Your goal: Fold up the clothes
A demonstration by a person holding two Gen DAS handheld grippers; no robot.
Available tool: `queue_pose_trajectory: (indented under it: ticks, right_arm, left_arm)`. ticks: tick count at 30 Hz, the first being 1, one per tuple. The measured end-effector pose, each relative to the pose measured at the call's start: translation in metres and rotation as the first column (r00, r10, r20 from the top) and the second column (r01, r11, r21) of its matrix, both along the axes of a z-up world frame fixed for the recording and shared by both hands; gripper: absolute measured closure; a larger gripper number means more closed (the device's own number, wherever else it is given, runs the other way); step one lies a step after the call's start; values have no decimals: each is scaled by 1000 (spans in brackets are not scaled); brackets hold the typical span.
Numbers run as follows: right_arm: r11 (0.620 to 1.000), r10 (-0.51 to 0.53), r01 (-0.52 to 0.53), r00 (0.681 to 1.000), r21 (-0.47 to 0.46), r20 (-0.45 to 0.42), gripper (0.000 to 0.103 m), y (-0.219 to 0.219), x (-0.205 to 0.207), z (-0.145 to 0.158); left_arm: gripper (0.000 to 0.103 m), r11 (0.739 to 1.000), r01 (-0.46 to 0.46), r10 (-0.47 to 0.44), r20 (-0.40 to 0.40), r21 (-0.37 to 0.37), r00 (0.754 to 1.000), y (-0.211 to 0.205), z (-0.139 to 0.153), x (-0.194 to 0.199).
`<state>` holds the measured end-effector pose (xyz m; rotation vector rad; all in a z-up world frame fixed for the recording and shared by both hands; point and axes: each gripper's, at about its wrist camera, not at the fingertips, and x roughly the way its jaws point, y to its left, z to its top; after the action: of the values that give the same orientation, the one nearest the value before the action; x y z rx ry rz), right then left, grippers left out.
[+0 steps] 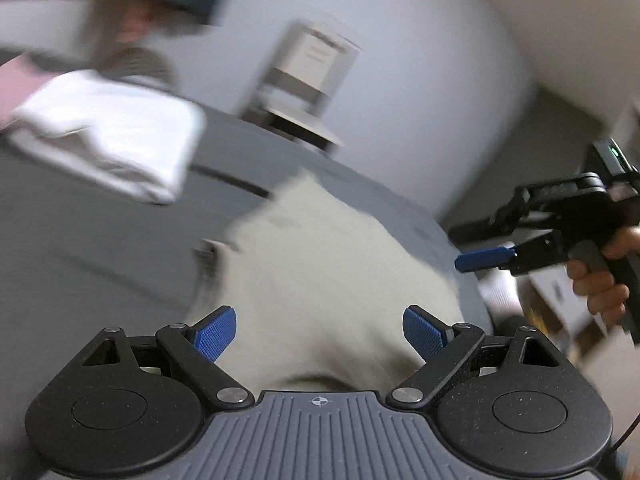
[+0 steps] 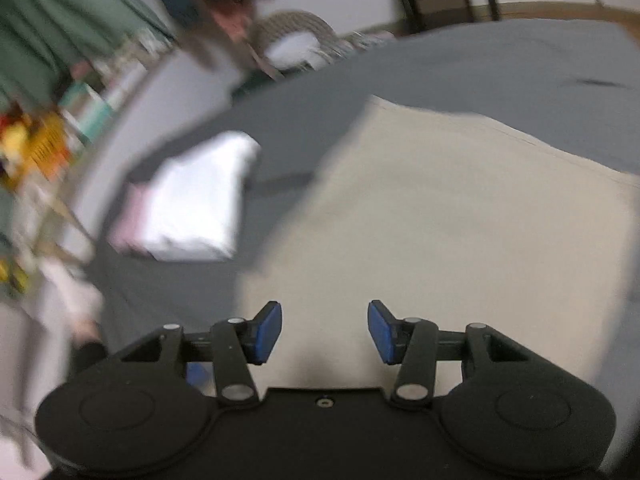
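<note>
Here the beige garment (image 2: 460,216) lies flat on grey bedding (image 2: 500,68)

Soft, even indoor light; heavy motion blur throughout, fisheye warping and dark corners.

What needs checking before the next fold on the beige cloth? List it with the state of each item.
1. Left gripper open and empty: ok, its blue fingers are spread with nothing between them.
2. Right gripper open and empty: ok, fingers apart.
3. Beige cloth garment spread on the grey bed cover: ok, though blur hides small creases.
4. Folded white cloth stack clear of the beige garment: ok, grey cover shows between them.
5. Edge or corner to grasp located: cannot tell, both views are motion-blurred.
6. Grippers clear of each other: ok, the right one sits off to the side in the left wrist view.
</note>
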<state>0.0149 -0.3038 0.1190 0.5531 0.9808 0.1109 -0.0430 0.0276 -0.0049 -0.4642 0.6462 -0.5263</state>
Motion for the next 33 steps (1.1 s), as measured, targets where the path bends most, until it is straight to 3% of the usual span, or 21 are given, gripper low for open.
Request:
queue_pose_trajectory:
  ticks: [3,5,9,14,20,23,26,28,31,32,33]
  right_arm:
    - [997,-75,73,996,33,53,57,11,56,-2]
    - [993,-121,119,990,26,77,65,12,94,-10]
    - [978,-148,159,985,-136,88,74,11,154,-31]
    - [924,-163,166,986,-345,40,76,19,206,-72]
    - [863,-234,209,972,-460,4,79,29,241,-105]
    - [846,-282,234,959,-478,-30,95,29,250,-119]
    - [846,-264,241,964,-476,21,101,31,252,-118]
    - [855,-260,249,965,-455,40,101,29,252,-121]
    - [869,-257,254,965,-424,51,101,23,254,-128]
    - [876,-255,256,965,-409,59,98,22,252,-128]
    - [884,-251,258,965,-390,70,82,21,249,-127]
  left_arm:
    - [12,994,-97,97,-8,-39,995,9,-9,4]
    - [12,991,-129,129,-8,-46,992,9,-12,8]
    - [12,984,-177,177,-14,-26,984,-3,-19,20]
    - [12,980,-199,197,-67,-29,978,-4,-26,26]
    - [12,980,-197,194,-106,-20,975,-5,-30,26]
    - [12,980,-198,196,-120,-4,973,-6,-29,25]
    - [12,971,-218,231,-152,103,961,-9,-27,23]
    - [12,964,-220,243,-156,152,957,-9,-28,21]
    - [12,961,-224,248,-155,160,956,-7,-28,18]
    - [12,960,-227,252,-153,162,956,-6,-27,18]
    - [12,959,-230,255,-152,164,955,-6,-26,18]
